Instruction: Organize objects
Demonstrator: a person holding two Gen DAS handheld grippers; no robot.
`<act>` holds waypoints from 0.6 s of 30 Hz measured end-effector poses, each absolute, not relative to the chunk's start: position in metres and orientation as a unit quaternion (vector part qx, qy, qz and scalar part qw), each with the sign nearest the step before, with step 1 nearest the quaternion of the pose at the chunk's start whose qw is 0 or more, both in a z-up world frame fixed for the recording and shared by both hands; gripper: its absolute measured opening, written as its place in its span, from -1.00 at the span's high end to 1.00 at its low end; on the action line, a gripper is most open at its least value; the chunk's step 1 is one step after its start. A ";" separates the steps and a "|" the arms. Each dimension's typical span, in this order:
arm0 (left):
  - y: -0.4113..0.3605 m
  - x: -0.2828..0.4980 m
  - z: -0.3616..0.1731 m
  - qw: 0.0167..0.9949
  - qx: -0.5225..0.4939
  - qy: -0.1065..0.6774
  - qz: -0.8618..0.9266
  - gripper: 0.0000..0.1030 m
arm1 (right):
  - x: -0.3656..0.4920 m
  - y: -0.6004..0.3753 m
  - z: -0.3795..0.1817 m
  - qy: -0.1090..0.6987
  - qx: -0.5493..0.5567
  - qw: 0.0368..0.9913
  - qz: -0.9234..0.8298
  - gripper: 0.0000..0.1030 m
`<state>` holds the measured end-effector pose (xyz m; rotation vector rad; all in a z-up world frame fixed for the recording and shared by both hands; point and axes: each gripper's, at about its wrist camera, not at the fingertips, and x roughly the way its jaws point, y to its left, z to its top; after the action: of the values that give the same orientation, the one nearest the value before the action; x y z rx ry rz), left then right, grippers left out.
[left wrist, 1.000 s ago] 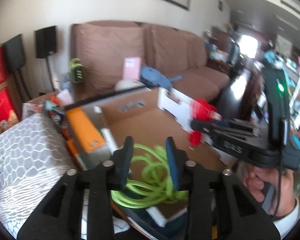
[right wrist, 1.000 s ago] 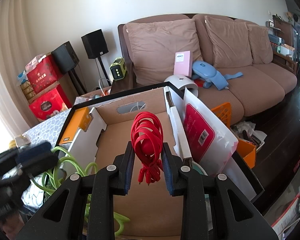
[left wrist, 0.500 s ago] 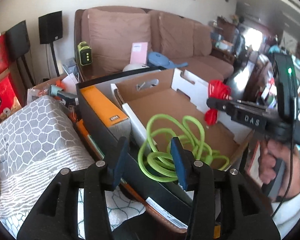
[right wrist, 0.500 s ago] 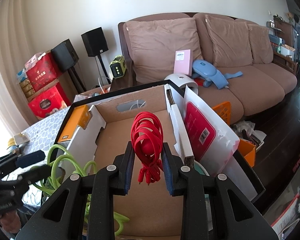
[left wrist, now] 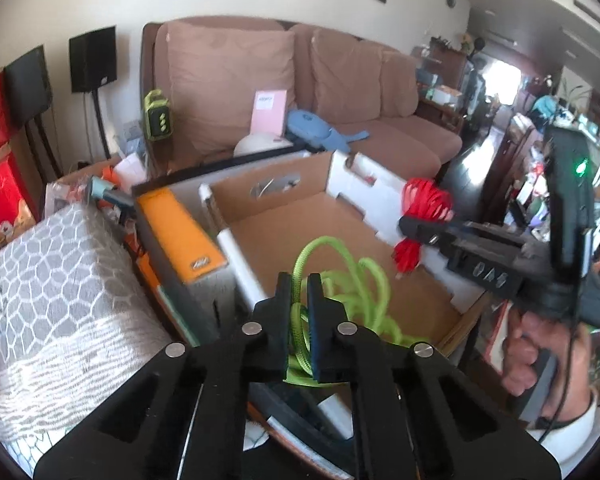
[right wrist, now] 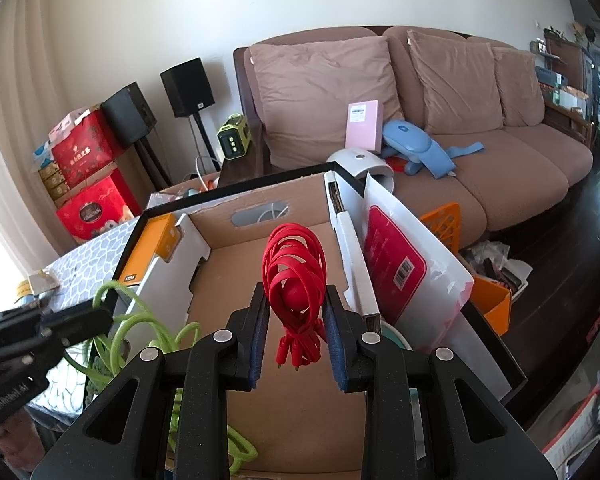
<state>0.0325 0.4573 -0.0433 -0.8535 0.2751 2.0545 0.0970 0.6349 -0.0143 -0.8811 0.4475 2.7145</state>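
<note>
Left wrist view: the left gripper, jaws just closed, clamps the green cord ahead over the cardboard box, while the right gripper grips the red cable, presumably for boxing.

Green cable: braided, lime, loose loops spilling into the near left corner of my cardboard box; one strand pinched in my left claw.
Red cable: flat, coiled into a bundle, hanging plugs-down in my right claw above the box floor.
</note>
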 end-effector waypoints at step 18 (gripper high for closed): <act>0.508 0.039 -0.053 0.461 -0.324 0.163 0.810 0.89 | 0.097 0.642 -0.020 0.162 -0.311 0.131 0.927 0.46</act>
<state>0.0388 0.5077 -0.0526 -0.7965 0.4002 1.9929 0.0972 0.6418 -0.0198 -0.9019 0.4700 2.6928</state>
